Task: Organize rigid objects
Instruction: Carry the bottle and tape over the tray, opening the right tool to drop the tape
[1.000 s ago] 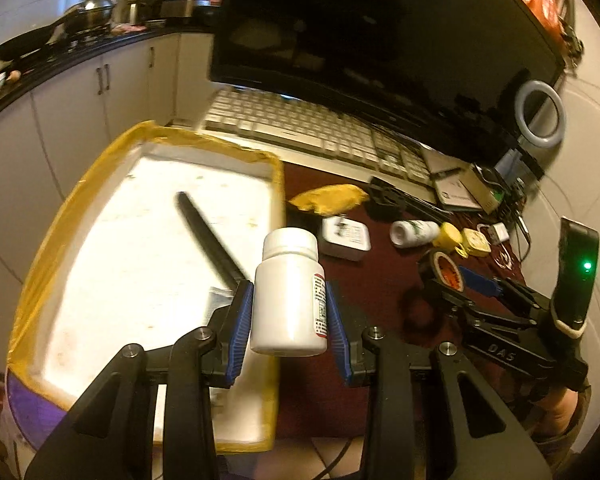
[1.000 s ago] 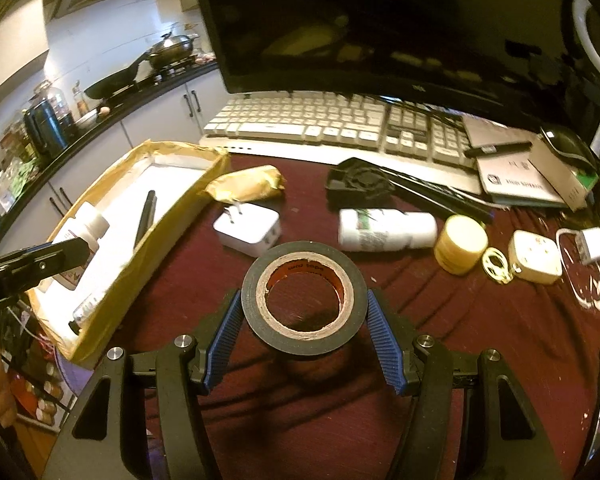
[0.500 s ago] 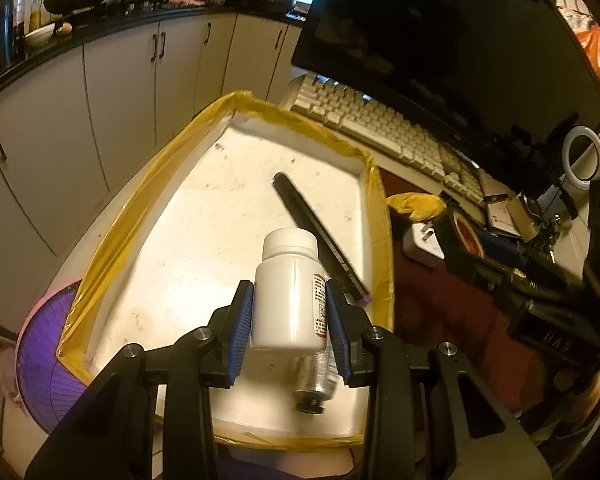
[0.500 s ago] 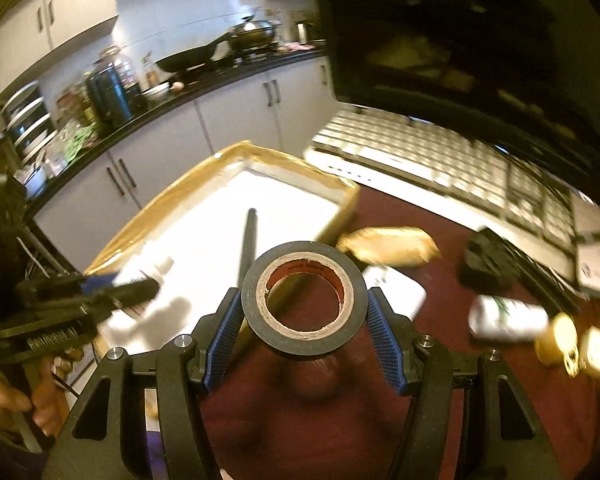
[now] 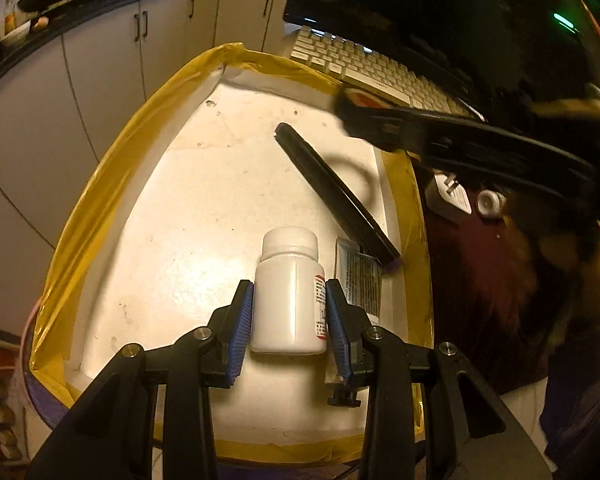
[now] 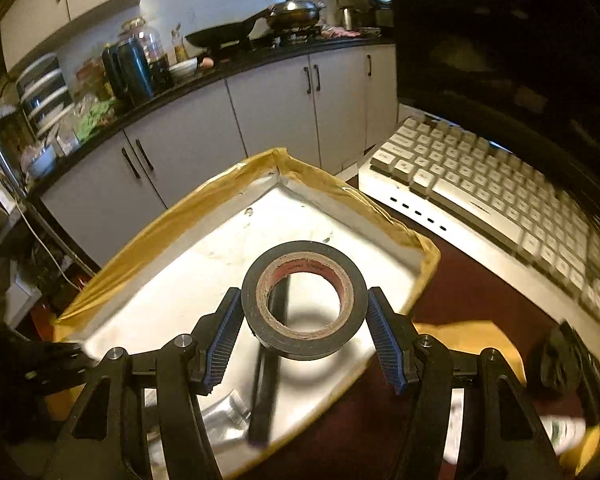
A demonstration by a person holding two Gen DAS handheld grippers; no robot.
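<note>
1. The left gripper [image 5: 290,320] sits at the bottom centre of its view, its blue pads clamped on the sides of a white pill bottle [image 5: 289,300] that stands upright between them.
2. The bottle hangs over the white floor of a shallow tray [image 5: 100,184] with a yellow taped rim, which fills the middle of the frame.
3. A long black bar [image 5: 332,192] lies slanted inside the tray, its lower end next to a silver packet [image 5: 358,280].
4. The right gripper [image 6: 304,334] pinches a roll of black tape [image 6: 304,306], held flat at the centre of its view over the near corner of the tray [image 6: 332,184].
5. A white keyboard [image 6: 500,208] lies at the right, beside the tray.
</note>
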